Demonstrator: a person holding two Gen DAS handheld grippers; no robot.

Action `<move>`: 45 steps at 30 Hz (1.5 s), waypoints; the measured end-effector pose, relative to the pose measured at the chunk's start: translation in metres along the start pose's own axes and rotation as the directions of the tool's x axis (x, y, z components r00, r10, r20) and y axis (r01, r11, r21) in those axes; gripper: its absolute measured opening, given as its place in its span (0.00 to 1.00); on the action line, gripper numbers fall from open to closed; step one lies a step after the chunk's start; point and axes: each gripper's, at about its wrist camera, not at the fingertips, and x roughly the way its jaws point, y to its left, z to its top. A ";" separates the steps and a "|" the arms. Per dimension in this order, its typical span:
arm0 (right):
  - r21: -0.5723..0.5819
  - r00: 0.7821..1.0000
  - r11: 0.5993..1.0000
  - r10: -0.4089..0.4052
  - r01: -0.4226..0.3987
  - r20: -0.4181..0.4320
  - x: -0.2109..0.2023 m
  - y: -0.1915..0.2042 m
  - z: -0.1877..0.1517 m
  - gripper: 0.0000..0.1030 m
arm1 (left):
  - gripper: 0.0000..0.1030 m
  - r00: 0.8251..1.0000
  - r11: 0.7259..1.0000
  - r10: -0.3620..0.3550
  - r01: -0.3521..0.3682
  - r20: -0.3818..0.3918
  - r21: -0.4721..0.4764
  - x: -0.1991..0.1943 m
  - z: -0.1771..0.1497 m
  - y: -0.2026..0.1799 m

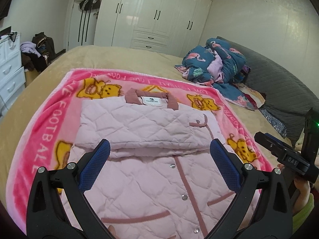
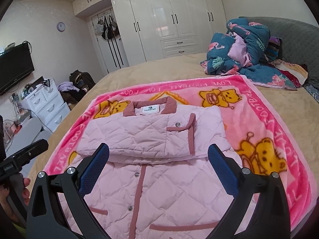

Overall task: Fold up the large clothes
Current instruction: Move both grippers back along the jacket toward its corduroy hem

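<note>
Nearest, the left gripper (image 1: 159, 149) and the right gripper (image 2: 158, 153) are held with blue-padded jaws spread wide, nothing between them, above the lower half of a pale pink quilted jacket with dusty-rose trim and snap buttons (image 2: 143, 139). Its sleeves are folded across the chest below the rose collar (image 2: 149, 106). The jacket is laid flat on a bright pink fleece blanket printed with yellow bears (image 2: 259, 123), spread on a tan bed (image 2: 159, 67). Farther off, a crumpled teal flamingo-print quilt (image 2: 243, 49) is seen, with white wardrobes (image 2: 171, 20) behind.
</note>
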 end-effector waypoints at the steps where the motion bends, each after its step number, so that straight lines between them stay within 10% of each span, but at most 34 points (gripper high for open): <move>1: -0.002 1.000 1.000 0.003 -0.003 0.002 -0.003 0.000 0.000 0.96 | 0.91 1.000 1.000 0.001 -0.001 0.002 0.001 -0.003 -0.001 -0.002; 45: -0.056 0.999 0.997 0.052 -0.052 -0.004 -0.090 -0.004 -0.046 0.96 | 0.91 0.994 0.996 0.092 -0.091 -0.066 0.011 -0.058 -0.074 -0.020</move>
